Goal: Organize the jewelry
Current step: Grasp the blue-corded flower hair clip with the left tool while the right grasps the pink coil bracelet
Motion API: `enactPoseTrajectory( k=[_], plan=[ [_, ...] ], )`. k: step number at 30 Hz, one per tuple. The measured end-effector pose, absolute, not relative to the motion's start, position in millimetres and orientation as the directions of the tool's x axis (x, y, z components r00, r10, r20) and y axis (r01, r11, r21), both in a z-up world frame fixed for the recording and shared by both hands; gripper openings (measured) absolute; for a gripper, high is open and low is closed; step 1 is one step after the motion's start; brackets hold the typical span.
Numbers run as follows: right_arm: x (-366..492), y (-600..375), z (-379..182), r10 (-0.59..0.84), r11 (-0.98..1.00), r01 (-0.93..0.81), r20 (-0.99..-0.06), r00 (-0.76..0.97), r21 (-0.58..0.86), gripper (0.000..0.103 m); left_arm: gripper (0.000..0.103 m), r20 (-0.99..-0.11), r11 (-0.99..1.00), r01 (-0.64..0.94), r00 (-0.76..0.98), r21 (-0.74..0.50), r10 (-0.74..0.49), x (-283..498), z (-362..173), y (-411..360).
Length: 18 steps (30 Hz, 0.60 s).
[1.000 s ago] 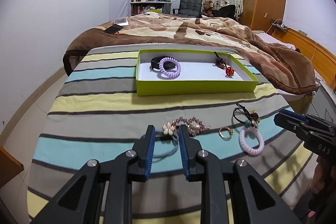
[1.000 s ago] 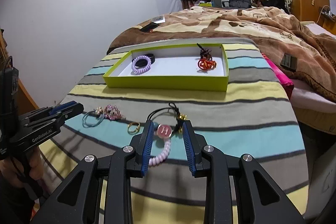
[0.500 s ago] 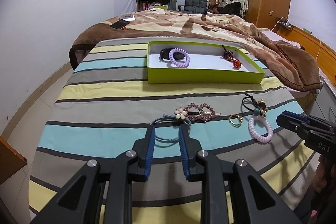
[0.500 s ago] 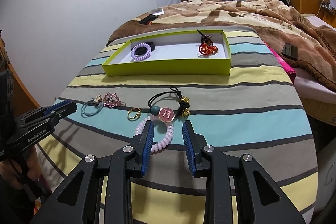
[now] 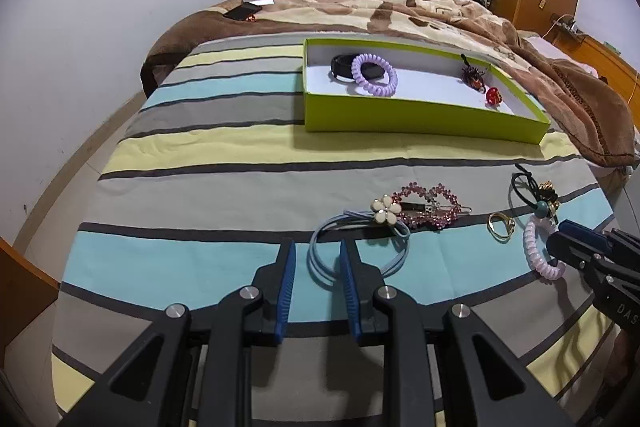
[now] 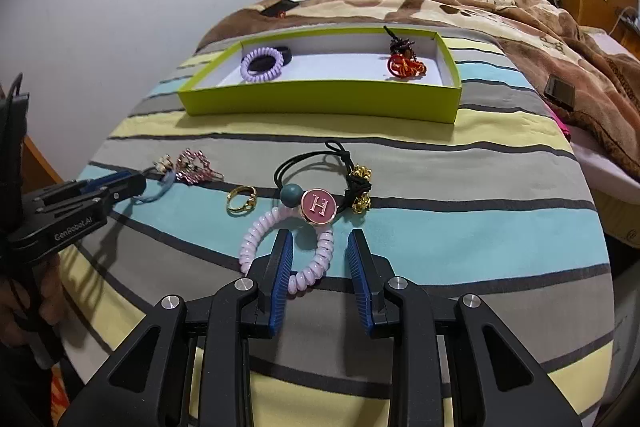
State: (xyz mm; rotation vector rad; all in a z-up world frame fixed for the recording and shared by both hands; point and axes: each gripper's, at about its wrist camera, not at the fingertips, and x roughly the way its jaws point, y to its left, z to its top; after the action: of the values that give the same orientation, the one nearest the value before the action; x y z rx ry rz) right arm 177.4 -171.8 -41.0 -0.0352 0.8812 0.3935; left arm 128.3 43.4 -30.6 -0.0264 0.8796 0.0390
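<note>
I count five loose pieces on the striped bedspread (image 5: 208, 187), all in a row near its near edge. From the left-hand side: one blue-grey hair tie with a cream flower (image 5: 360, 247); one pink rhinestone clip (image 5: 430, 207) touching that flower; one gold ring (image 5: 500, 225); one pale pink coil tie (image 6: 286, 251); one black elastic with an H button, a teal bead and gold charms (image 6: 320, 187), whose button overlaps the coil's far side.

One green tray (image 5: 420, 115) sits further back, toward the bedspread's far edge. Inside I count four items: at its left end one black band (image 5: 342, 67) with one purple coil tie (image 5: 374, 75) lying partly over it; at its right end one dark beaded piece (image 5: 472, 75) and one red ornament (image 5: 494, 95), close together. I cannot tell whether those two are joined.

Left gripper (image 5: 316, 259): jaws parted at a moderate gap, nothing pinched. The left side of the blue-grey loop lies between the fingers; the pads look clear of it.

Right gripper (image 6: 318, 255): jaws likewise parted, holding nothing. The near right arc of the pale pink coil lies between the fingers, its nearest turns just beside the left pad; contact I cannot confirm.

One hand (image 6: 28, 303) shows at the left edge of the right wrist view, gripping the left tool's handle.
</note>
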Motion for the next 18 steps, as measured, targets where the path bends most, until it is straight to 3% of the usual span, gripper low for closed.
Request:
enactPoseTrajectory(
  k=[3,6,8,13,18],
  plan=[
    [175.6,-167.9,-41.7,0.297,0.930,-0.354,-0.761,0.576,0.095,0.028,0.024,-0.772,0.999,-0.038,0.635,0.013,0.034,129.3,-30.6,38.9],
    [173.6,-165.3,-41.8,0.278,0.931,-0.358,-0.764,0.582,0.066,0.016,0.024,-0.773,0.999,-0.033,0.633,0.041,0.053,130.1,-30.5,35.0],
    [172.4,-165.0,-41.7,0.277,0.930,-0.362,-0.766,0.580,0.062,0.010,0.017,-0.772,0.998,-0.023,0.634,0.053,0.056,130.4,-30.6,32.2],
    [166.1,-166.7,-40.9,0.297,0.923,-0.377,-0.763,0.575,0.076,0.009,0.004,-0.768,0.998,-0.007,0.638,0.059,0.049,124.5,-30.2,28.0],
    [157.2,-170.3,-36.2,0.331,0.915,-0.388,-0.747,0.577,0.106,0.009,0.002,-0.766,1.000,0.013,0.642,-0.006,-0.013,112.9,-28.4,31.5]
  ],
)
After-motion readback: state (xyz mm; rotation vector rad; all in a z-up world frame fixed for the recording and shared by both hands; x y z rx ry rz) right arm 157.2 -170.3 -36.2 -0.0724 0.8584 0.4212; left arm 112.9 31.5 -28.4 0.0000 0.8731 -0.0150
